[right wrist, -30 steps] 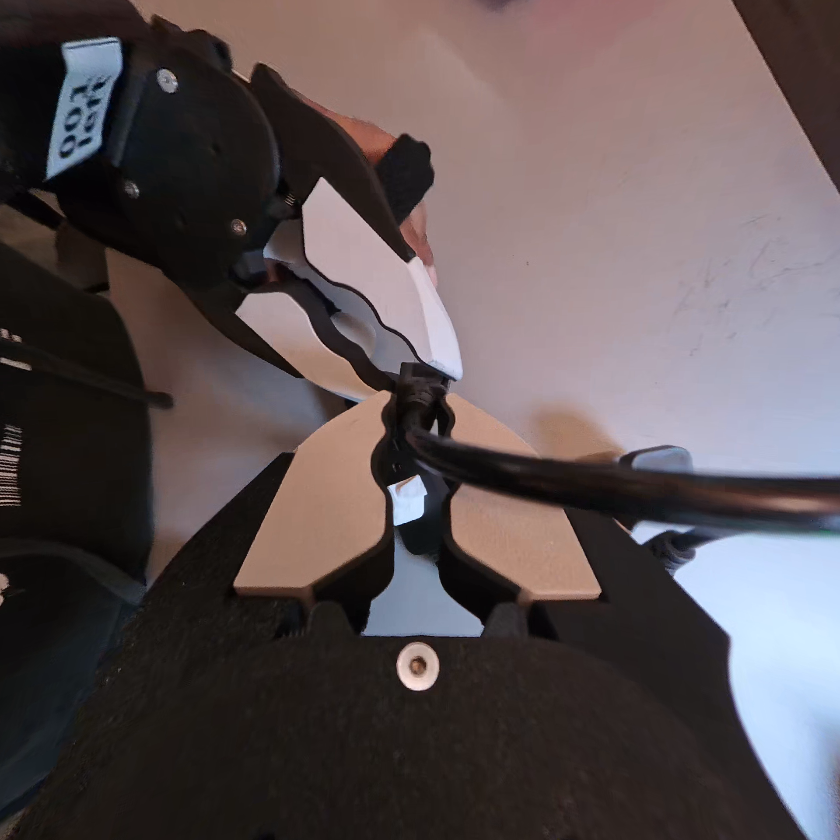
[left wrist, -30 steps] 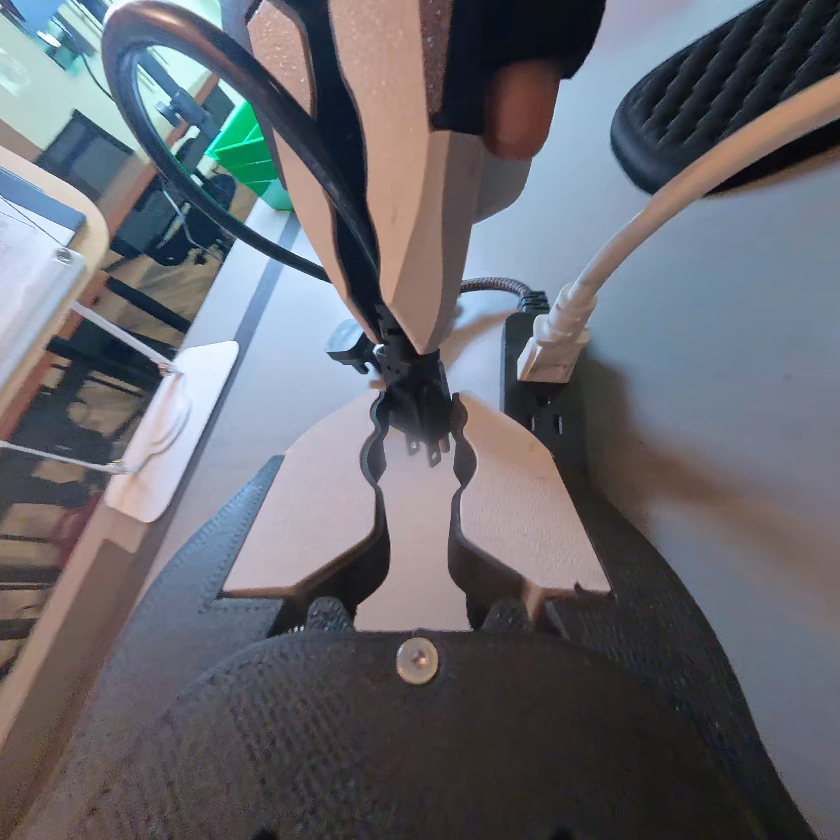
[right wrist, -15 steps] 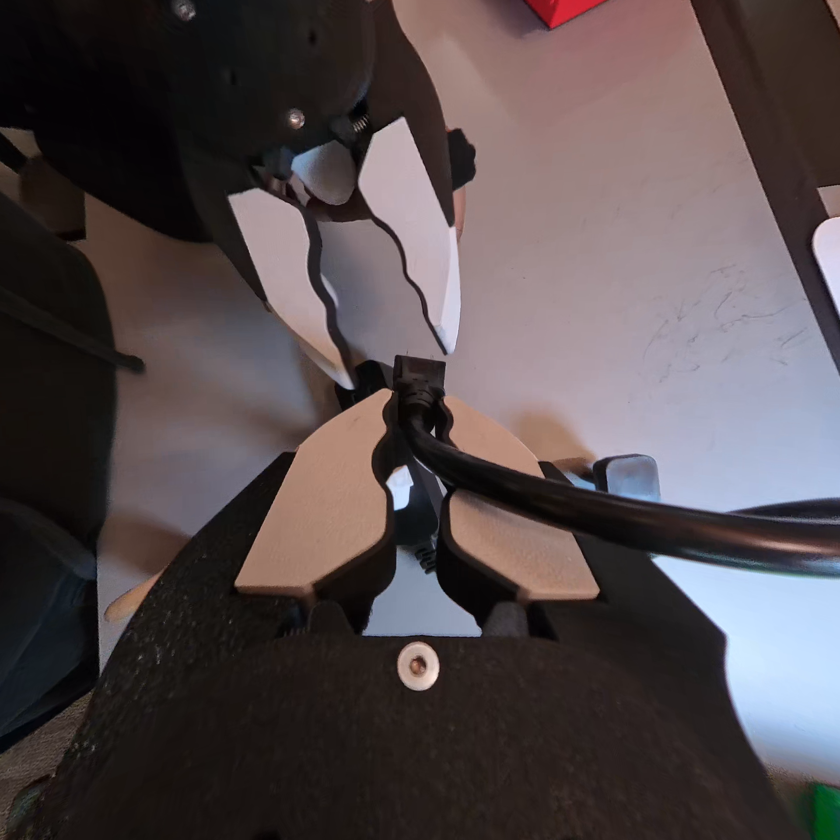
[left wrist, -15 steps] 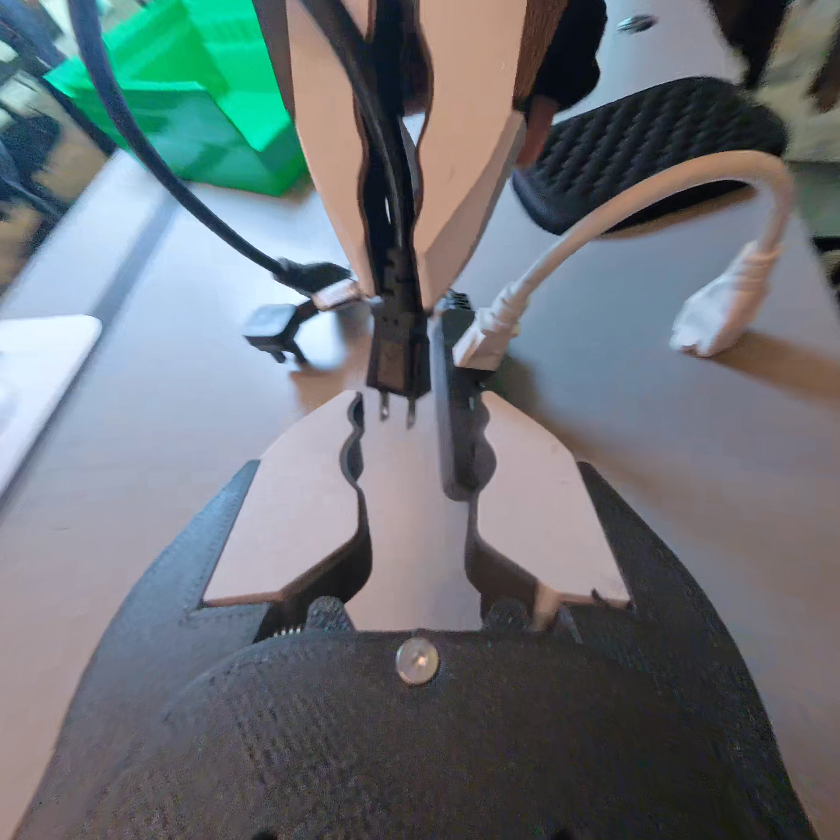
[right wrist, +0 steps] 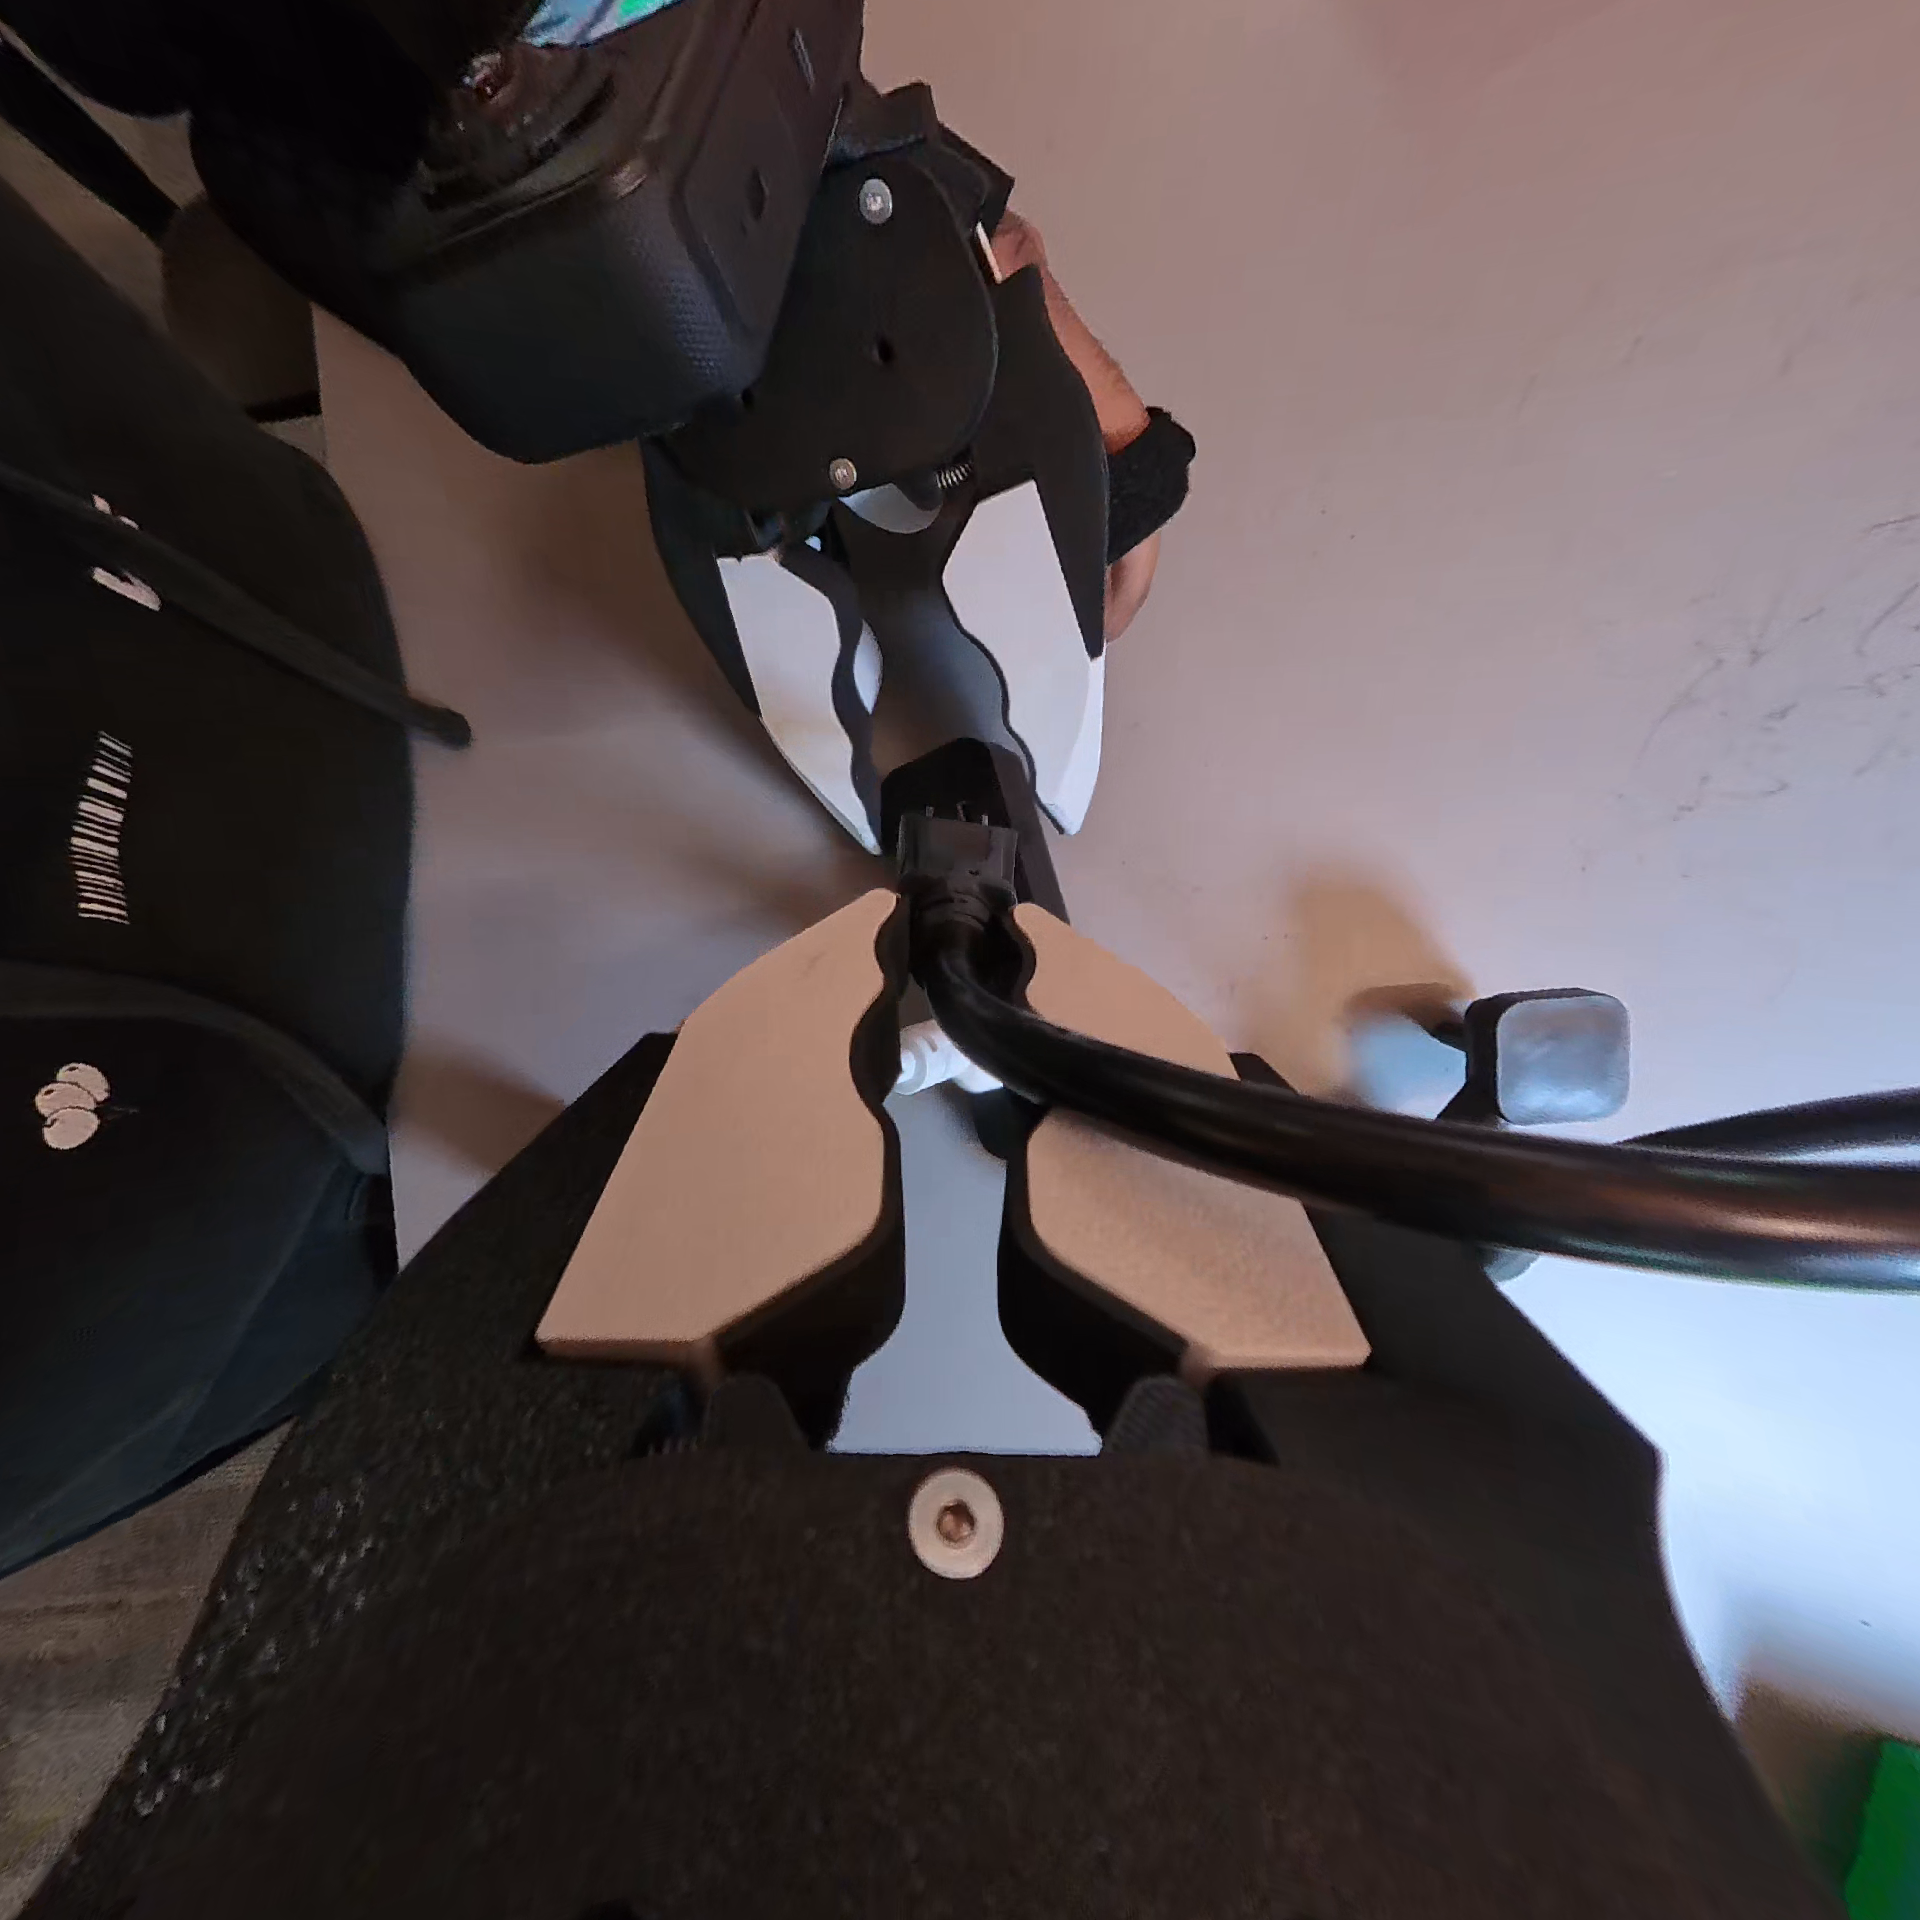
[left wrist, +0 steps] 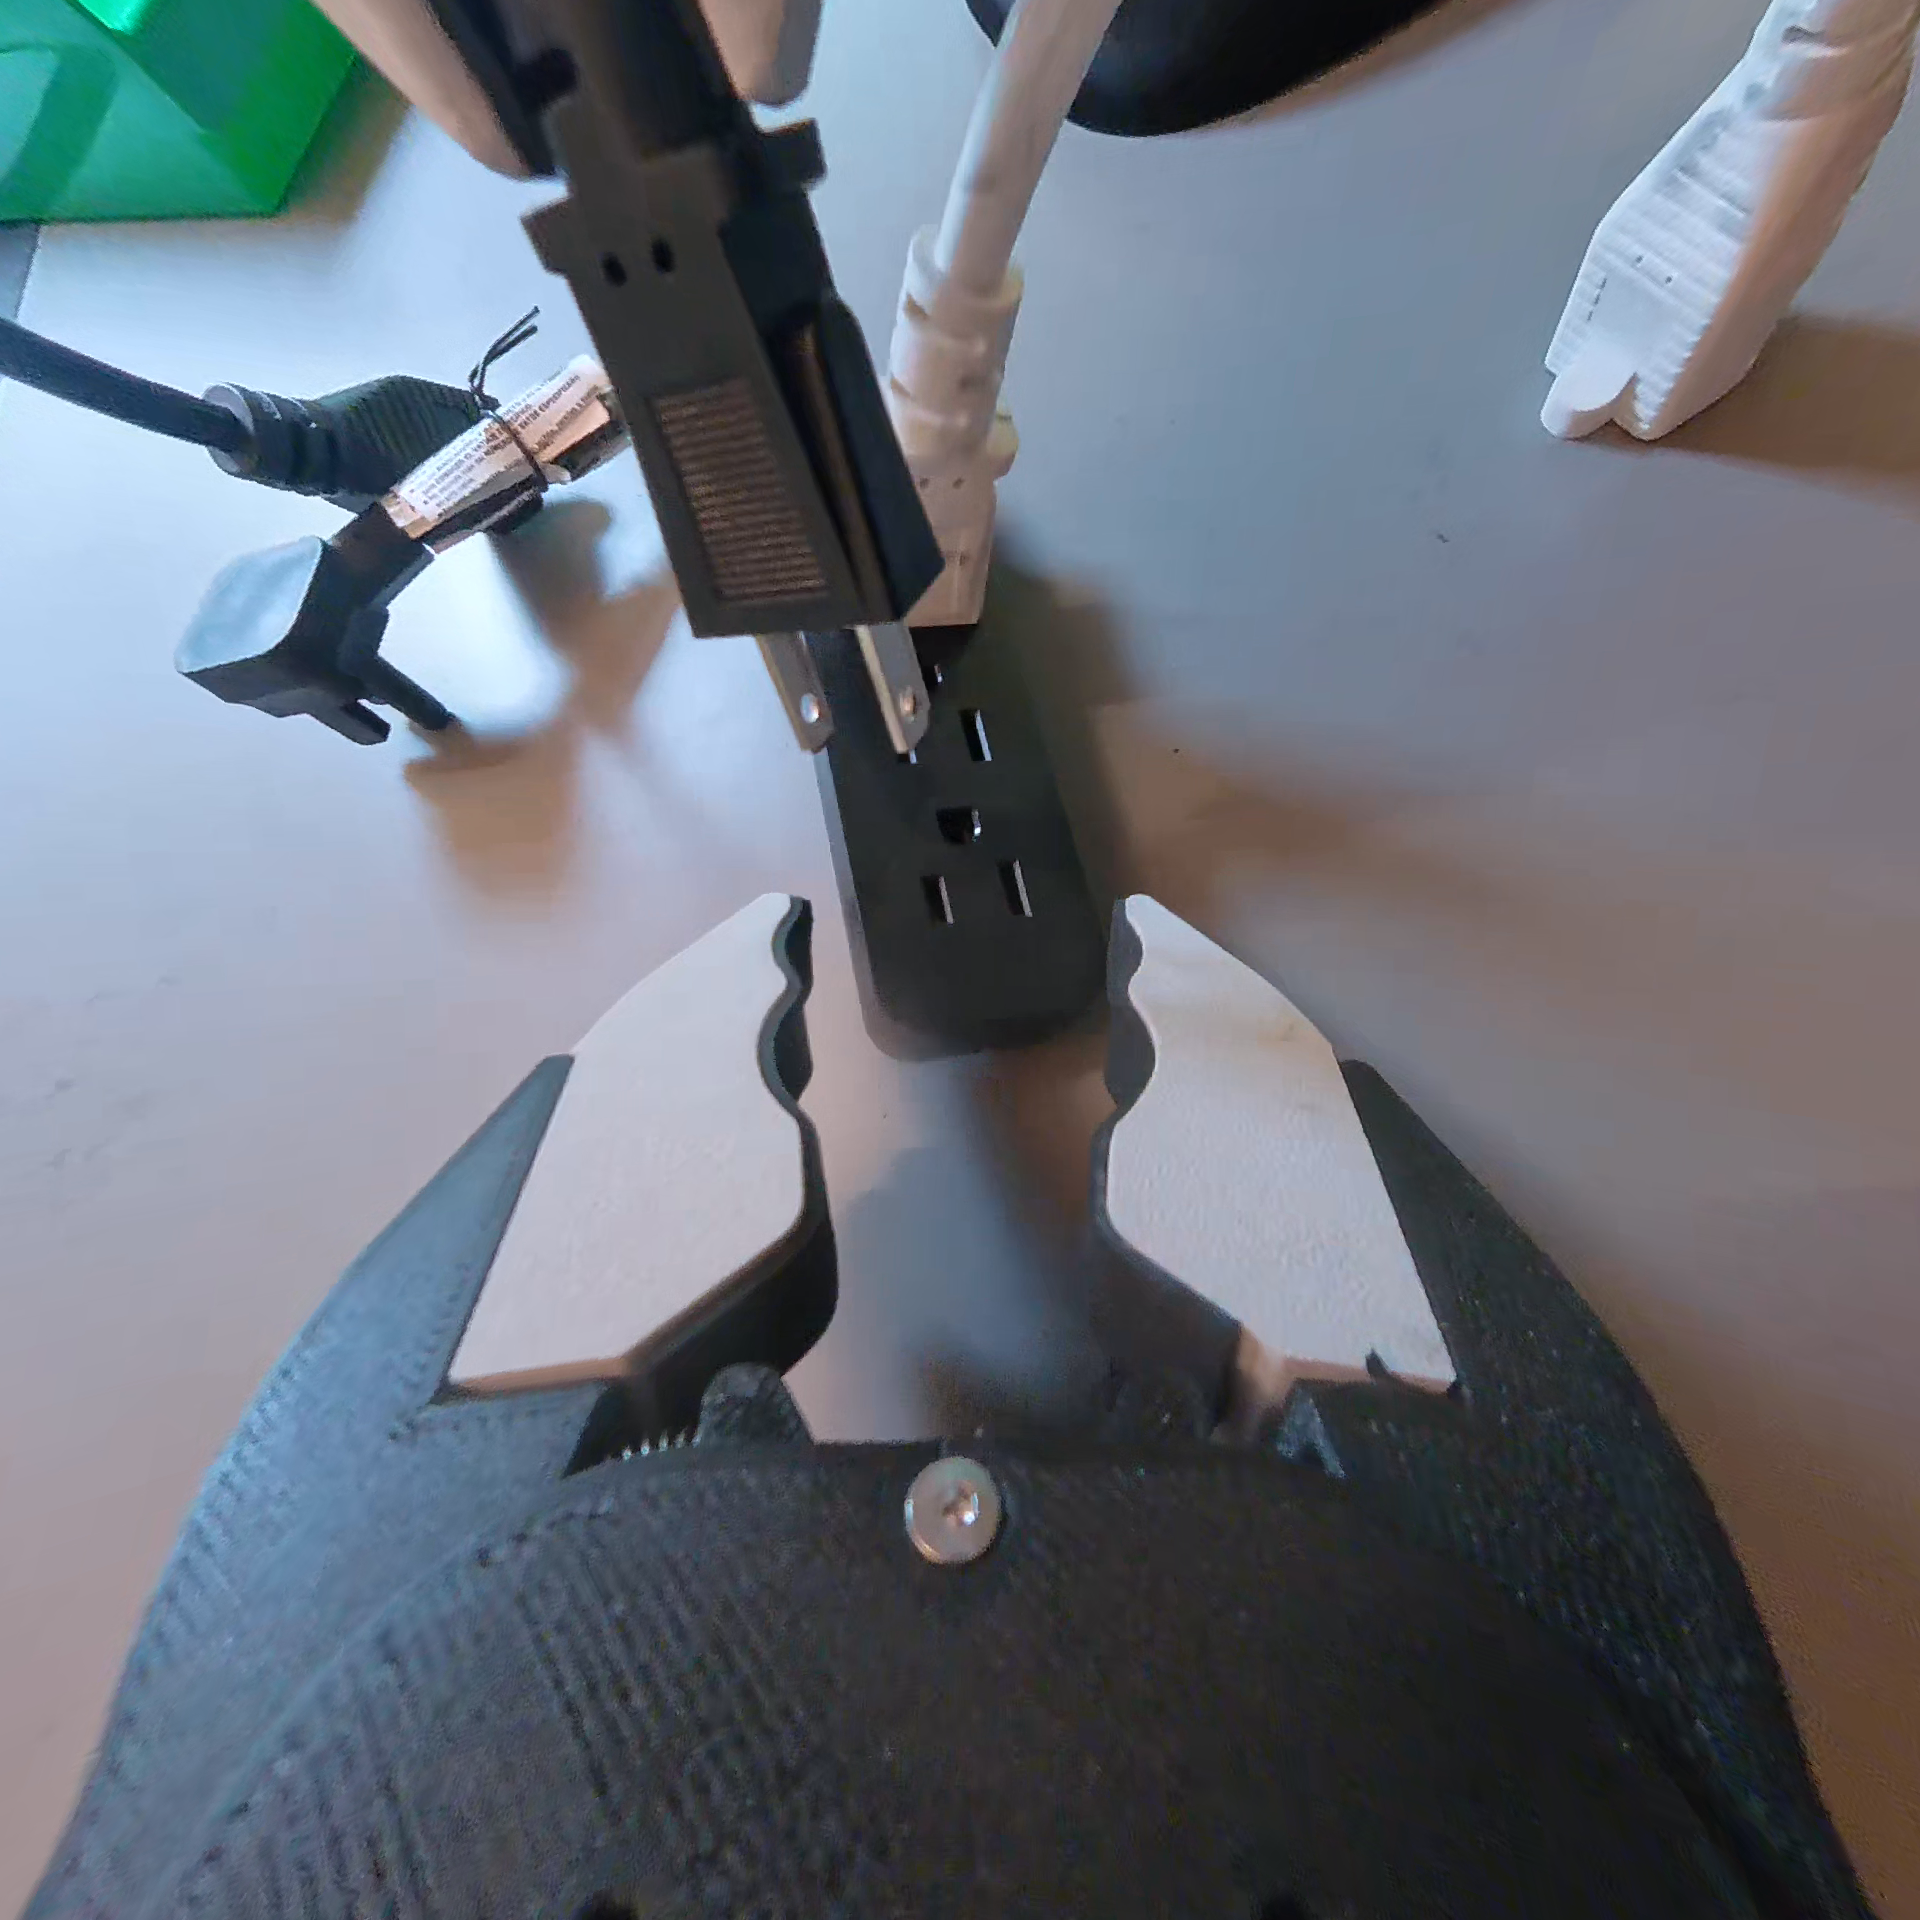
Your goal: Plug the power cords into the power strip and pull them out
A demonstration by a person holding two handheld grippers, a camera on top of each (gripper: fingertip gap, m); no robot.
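The left gripper [left wrist: 956, 997] is open, its two fingers spread to either side of the near end of the black power strip [left wrist: 971, 914], which lies flat on the grey table [left wrist: 1455, 831]; whether the fingers touch the strip's sides cannot be determined. The right gripper [right wrist: 956, 935] is closed on the black plug [left wrist: 748, 416] at the cord end, with the black cord [right wrist: 1351, 1143] curving out to the right over its finger. In the left wrist view the plug hangs tilted above the strip, its two metal prongs [left wrist: 852, 696] just over the middle outlet and not yet seated in the slots. The nearest outlet on the strip is unoccupied. A white plug [left wrist: 951, 395] is seated in the far outlet, its white cord [left wrist: 1013, 135] rising out of frame. The other end of the white cord, a white connector [left wrist: 1704, 229], rests on the table well to the right. A second black plug [left wrist: 301, 634] with a tagged cord lies on the table to the left of the strip. A green bin [left wrist: 156, 104] stands at the far left.
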